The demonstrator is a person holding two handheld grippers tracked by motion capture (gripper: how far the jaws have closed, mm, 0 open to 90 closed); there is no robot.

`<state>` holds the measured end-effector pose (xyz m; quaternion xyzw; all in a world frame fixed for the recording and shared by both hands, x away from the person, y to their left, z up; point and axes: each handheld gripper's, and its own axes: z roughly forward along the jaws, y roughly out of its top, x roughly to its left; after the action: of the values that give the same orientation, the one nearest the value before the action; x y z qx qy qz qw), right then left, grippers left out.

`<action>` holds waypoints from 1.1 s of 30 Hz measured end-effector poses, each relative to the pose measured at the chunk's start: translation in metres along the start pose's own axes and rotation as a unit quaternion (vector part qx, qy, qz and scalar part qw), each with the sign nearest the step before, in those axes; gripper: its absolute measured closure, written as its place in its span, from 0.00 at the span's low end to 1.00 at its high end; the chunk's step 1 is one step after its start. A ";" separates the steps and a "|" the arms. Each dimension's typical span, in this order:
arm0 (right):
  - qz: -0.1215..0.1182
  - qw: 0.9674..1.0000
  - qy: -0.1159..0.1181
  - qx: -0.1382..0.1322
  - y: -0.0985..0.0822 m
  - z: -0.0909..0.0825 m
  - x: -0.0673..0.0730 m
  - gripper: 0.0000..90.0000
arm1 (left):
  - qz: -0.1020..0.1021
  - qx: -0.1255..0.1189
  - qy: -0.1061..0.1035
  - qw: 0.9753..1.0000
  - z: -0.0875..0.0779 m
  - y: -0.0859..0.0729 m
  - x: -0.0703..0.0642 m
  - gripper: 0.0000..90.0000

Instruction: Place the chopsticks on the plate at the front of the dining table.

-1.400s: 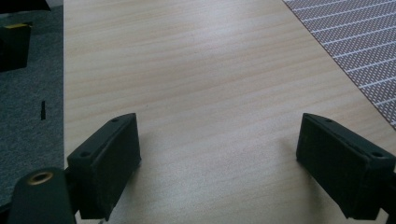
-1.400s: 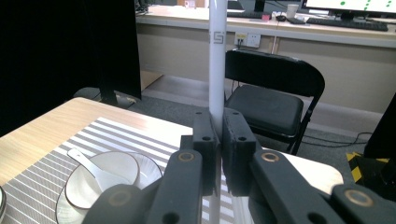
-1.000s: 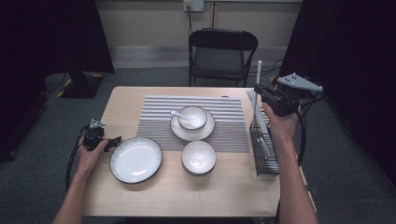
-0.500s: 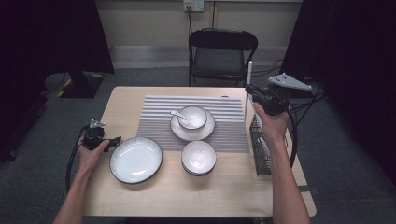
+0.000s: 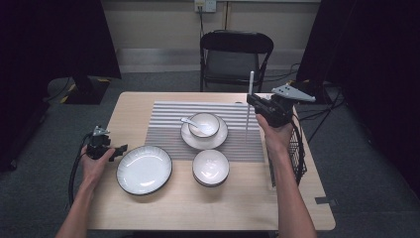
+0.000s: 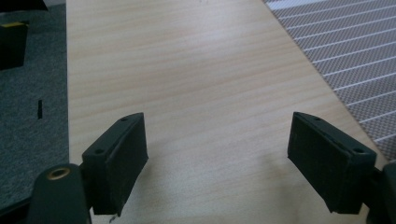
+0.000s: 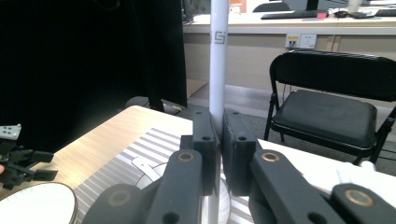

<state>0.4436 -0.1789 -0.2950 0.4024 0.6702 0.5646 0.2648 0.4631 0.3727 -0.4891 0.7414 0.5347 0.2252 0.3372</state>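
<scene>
Right gripper clamps white stick upright above striped mat, bowls and plates below; left gripper wide, jaws just closing slightly, nothing between.

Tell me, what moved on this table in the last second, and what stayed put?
The right gripper, shut on an upright white chopstick, moved left from above the wire rack toward the striped mat. The left gripper kept its place beside the big plate, its empty jaws closing slightly. The dishes stayed put.
</scene>
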 end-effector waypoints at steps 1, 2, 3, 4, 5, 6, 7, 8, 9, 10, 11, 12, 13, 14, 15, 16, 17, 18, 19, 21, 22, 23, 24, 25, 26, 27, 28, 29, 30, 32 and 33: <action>0.001 1.000 0.002 0.000 -0.001 0.001 0.001 0.95 | -0.001 -0.006 -0.005 1.000 -0.002 0.001 0.000 0.22; 0.001 1.000 0.002 0.000 -0.001 0.001 0.001 0.95 | -0.001 -0.006 -0.005 1.000 -0.002 0.001 0.000 0.22; -0.001 1.000 0.005 0.000 -0.002 0.002 0.003 0.95 | -0.003 -0.018 -0.008 1.000 -0.006 0.003 -0.003 0.22; -0.001 1.000 0.005 0.000 -0.002 0.002 0.003 0.95 | -0.003 -0.018 -0.008 1.000 -0.006 0.003 -0.003 0.22; -0.002 1.000 0.008 -0.001 -0.003 0.003 0.005 0.95 | -0.003 -0.028 -0.012 1.000 -0.010 0.005 -0.005 0.22; -0.002 1.000 0.008 0.001 -0.003 0.004 0.006 0.95 | -0.001 -0.034 -0.016 0.999 -0.012 0.006 -0.006 0.22; -0.004 1.000 0.010 0.001 -0.003 0.005 0.007 0.95 | 0.003 -0.037 -0.020 0.999 -0.014 0.007 -0.007 0.25; -0.004 1.000 0.011 0.001 -0.004 0.005 0.008 0.95 | 0.010 -0.044 -0.019 0.999 -0.016 0.008 -0.010 0.27; -0.004 1.000 0.013 0.003 -0.005 0.006 0.009 0.95 | 0.012 -0.049 -0.018 0.999 -0.017 0.009 -0.012 0.27; -0.003 1.000 0.014 0.003 -0.005 0.007 0.010 0.95 | 0.012 -0.054 -0.023 0.998 -0.019 0.010 -0.014 0.26; -0.004 1.000 0.015 0.004 -0.006 0.008 0.010 0.95 | 0.015 -0.057 -0.032 0.998 -0.021 0.012 -0.016 0.25; -0.004 1.000 0.016 0.005 -0.006 0.009 0.011 0.95 | 0.021 -0.058 -0.037 0.997 -0.022 0.014 -0.019 0.25; -0.003 1.000 0.018 0.004 -0.006 0.010 0.011 0.95 | 0.028 -0.058 -0.038 0.997 -0.024 0.016 -0.022 0.25; -0.002 1.000 0.019 0.003 -0.006 0.011 0.011 0.95 | 0.033 -0.062 -0.037 0.997 -0.026 0.017 -0.025 0.25; -0.002 1.000 0.019 0.002 -0.006 0.012 0.012 0.95 | 0.035 -0.067 -0.040 0.996 -0.028 0.019 -0.027 0.25; 0.000 1.000 0.018 0.005 -0.006 0.013 0.012 0.95 | 0.032 -0.071 -0.047 0.996 -0.030 0.020 -0.030 0.26; 0.002 1.000 0.016 0.007 -0.006 0.014 0.013 0.95 | 0.033 -0.074 -0.052 0.995 -0.032 0.021 -0.031 0.27; 0.002 1.000 0.016 0.007 -0.006 0.014 0.013 0.95 | 0.033 -0.074 -0.052 0.995 -0.032 0.021 -0.031 0.28; 0.003 1.000 0.022 0.005 -0.007 0.015 0.015 0.95 | 0.028 -0.078 -0.066 0.994 -0.035 0.022 -0.036 0.28; 0.002 1.000 0.025 0.005 -0.006 0.017 0.018 0.95 | 0.033 -0.080 -0.073 0.994 -0.038 0.024 -0.041 0.25; 0.002 1.000 0.025 0.005 -0.006 0.017 0.018 0.95 | 0.033 -0.080 -0.073 0.994 -0.038 0.024 -0.041 0.25; 0.002 1.000 0.029 0.003 -0.005 0.018 0.021 0.95 | 0.038 -0.084 -0.089 0.992 -0.042 0.027 -0.046 0.25; 0.001 0.999 0.032 0.002 -0.005 0.019 0.022 0.95 | 0.037 -0.088 -0.098 0.991 -0.043 0.028 -0.049 0.25; 0.001 0.999 0.035 0.002 -0.004 0.019 0.023 0.95 | 0.037 -0.093 -0.105 0.989 -0.045 0.029 -0.050 0.25; 0.002 0.999 0.038 0.000 -0.004 0.020 0.025 0.95 | 0.040 -0.096 -0.110 0.988 -0.046 0.030 -0.052 0.25; 0.002 0.999 0.040 0.000 -0.004 0.021 0.026 0.95 | 0.046 -0.095 -0.108 0.988 -0.048 0.031 -0.054 0.25; 0.002 0.999 0.040 0.000 -0.004 0.021 0.026 0.95 | 0.046 -0.095 -0.108 0.988 -0.048 0.031 -0.054 0.25; -0.001 0.999 0.043 0.001 -0.003 0.022 0.029 0.95 | 0.057 -0.096 -0.102 0.989 -0.049 0.032 -0.058 0.25; 0.001 0.999 0.046 -0.001 -0.003 0.023 0.030 0.95 | 0.054 -0.095 -0.116 0.987 -0.049 0.033 -0.060 0.25; 0.000 0.999 0.051 0.000 -0.003 0.024 0.033 0.95 | 0.067 -0.093 -0.126 0.985 -0.050 0.035 -0.065 0.25; 0.000 0.998 0.055 0.000 -0.003 0.025 0.035 0.95 | 0.071 -0.095 -0.128 0.985 -0.051 0.037 -0.069 0.26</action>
<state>0.4444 -0.1357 -0.3003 0.3712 0.6838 0.5857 0.2273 0.4289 0.3137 -0.4259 0.7650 0.4093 0.2011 0.4547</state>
